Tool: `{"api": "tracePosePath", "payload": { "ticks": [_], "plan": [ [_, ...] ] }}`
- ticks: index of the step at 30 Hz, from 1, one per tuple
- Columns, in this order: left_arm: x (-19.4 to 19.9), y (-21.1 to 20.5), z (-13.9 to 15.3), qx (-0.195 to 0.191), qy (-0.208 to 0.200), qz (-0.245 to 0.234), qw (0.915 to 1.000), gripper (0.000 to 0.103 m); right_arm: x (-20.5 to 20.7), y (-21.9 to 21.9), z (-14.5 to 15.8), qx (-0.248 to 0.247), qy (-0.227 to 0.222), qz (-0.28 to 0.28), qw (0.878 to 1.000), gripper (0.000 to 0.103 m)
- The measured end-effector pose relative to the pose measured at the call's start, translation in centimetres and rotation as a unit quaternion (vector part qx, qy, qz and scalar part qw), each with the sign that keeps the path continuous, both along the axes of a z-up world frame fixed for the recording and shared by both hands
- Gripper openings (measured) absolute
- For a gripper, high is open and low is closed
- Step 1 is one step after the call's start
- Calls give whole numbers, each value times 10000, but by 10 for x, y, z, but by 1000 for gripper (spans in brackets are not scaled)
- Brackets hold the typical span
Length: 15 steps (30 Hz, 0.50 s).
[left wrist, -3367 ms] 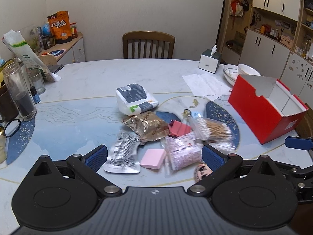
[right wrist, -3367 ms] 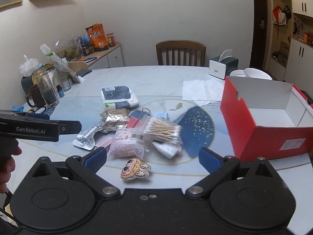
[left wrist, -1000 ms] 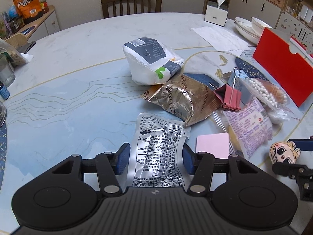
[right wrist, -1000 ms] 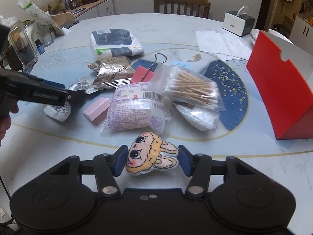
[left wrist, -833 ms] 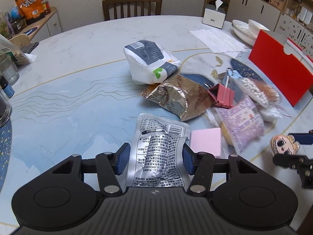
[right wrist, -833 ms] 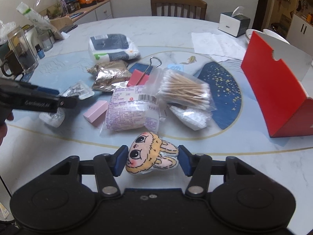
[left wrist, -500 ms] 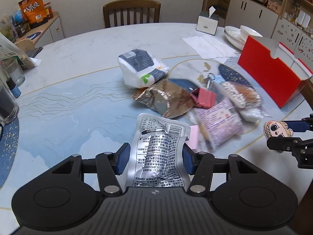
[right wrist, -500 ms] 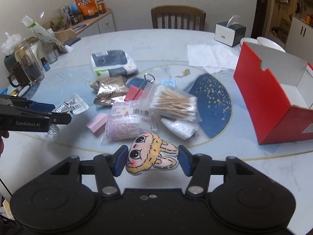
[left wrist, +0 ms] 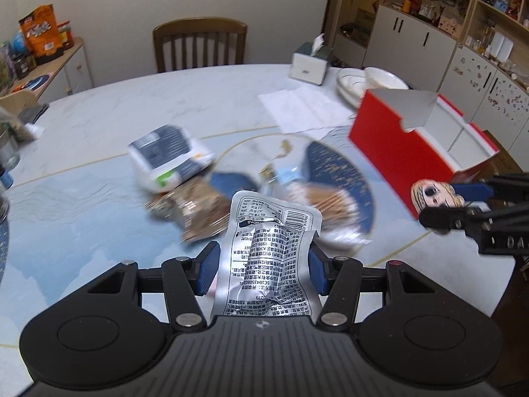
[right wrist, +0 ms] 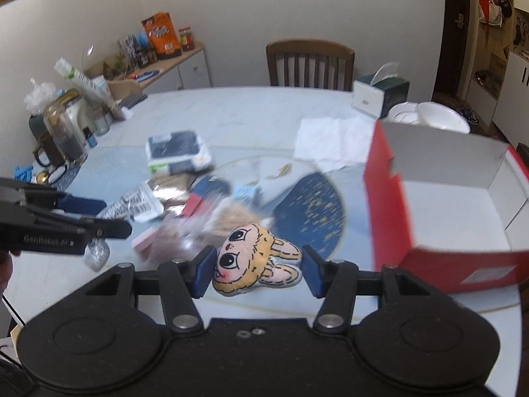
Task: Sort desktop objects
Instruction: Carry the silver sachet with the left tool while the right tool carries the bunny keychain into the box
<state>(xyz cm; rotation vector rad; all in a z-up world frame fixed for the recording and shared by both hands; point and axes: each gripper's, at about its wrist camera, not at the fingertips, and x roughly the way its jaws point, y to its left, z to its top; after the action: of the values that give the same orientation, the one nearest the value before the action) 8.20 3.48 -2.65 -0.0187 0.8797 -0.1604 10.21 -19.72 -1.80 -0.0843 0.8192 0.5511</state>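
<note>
Two grippers are carrying items above the round marble-patterned table (left wrist: 185, 99). Left gripper (left wrist: 263, 269) is pinching a crinkled silver foil packet (left wrist: 269, 258), long axis pointing away from the camera. Right gripper (right wrist: 258, 271) is clamping a flat cartoon bunny-face plush (right wrist: 251, 259), ears pointing right. An open red cardboard box (right wrist: 439, 198) is sitting at the right edge; a wooden chair (left wrist: 200, 44) is standing behind.

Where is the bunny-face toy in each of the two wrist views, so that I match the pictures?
Left wrist view: the toy is at the right edge, held in the right gripper, just below the red box.
Right wrist view: the toy is at the lower centre, between the right gripper's blue pads.
Shared landmark: the red box, open at the top, is to the right in both views.
</note>
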Motion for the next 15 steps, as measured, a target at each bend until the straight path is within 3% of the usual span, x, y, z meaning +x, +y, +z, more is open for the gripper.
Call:
{"api": "tracePosePath", "payload": {
  "ticks": [15],
  "plan": [
    [44, -110, 33, -37, -300, -439, 9986, 55, 65, -100, 22, 69, -331, -194, 9992, 54]
  ]
}}
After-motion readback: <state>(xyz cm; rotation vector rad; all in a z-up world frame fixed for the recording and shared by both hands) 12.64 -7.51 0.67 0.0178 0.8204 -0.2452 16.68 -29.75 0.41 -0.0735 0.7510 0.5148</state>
